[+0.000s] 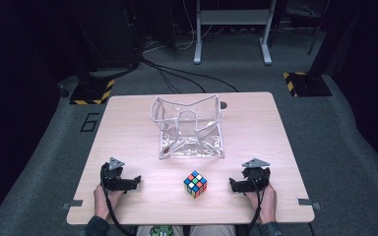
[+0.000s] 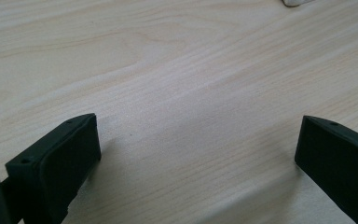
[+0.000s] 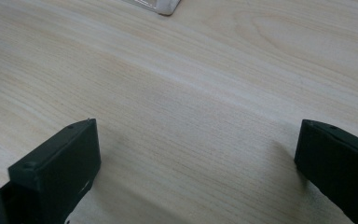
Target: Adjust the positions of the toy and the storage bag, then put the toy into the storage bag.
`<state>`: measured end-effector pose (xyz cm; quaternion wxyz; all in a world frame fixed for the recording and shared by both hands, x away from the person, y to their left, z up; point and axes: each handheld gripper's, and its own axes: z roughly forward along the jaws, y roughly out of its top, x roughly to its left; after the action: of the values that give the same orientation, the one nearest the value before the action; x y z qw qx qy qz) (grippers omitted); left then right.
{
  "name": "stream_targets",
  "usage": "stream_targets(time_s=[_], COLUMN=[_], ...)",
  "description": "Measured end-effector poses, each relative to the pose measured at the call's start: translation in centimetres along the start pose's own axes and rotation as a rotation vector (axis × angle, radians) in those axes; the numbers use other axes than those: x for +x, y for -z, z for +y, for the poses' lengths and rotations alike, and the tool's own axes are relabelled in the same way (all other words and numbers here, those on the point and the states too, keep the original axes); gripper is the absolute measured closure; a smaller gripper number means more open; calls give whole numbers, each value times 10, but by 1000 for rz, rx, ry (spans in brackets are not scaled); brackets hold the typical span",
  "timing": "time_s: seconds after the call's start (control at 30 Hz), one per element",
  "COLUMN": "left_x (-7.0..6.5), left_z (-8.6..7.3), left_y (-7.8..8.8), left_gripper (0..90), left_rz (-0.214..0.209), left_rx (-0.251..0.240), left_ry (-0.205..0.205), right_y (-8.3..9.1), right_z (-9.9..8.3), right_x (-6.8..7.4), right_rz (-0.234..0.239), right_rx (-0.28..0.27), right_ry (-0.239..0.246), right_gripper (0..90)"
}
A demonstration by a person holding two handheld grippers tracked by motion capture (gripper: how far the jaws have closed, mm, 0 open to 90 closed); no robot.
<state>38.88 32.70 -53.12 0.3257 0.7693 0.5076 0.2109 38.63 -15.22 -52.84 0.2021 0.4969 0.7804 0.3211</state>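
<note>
The Rubik's cube [image 1: 195,184] near the surface's front edge looks rigid, light; grip opposite flat faces. Both grippers' fingers are spread, empty.

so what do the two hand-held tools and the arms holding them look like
Both tools are black and blocky. The left tool and the right tool each carry a grey three-cornered plate on top and trail a black cable back toward the person. In each gripper view, the two jaws are thick matte-black blocks with small holes near the top edge. The sleeves at the wrists look dark grey-green.
</note>
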Motion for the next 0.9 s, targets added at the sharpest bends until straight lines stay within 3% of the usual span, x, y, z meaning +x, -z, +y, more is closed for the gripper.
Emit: stream_targets(time_s=[0.9], left_x=[0], left_z=[1], left_y=[-2], left_gripper=[0], left_rz=[17], left_rx=[-5], left_ry=[15], right_y=[0], right_z=[-2], right_x=[1], right_rz=[-32], right_rx=[-20], right_ry=[-20], right_gripper=[5])
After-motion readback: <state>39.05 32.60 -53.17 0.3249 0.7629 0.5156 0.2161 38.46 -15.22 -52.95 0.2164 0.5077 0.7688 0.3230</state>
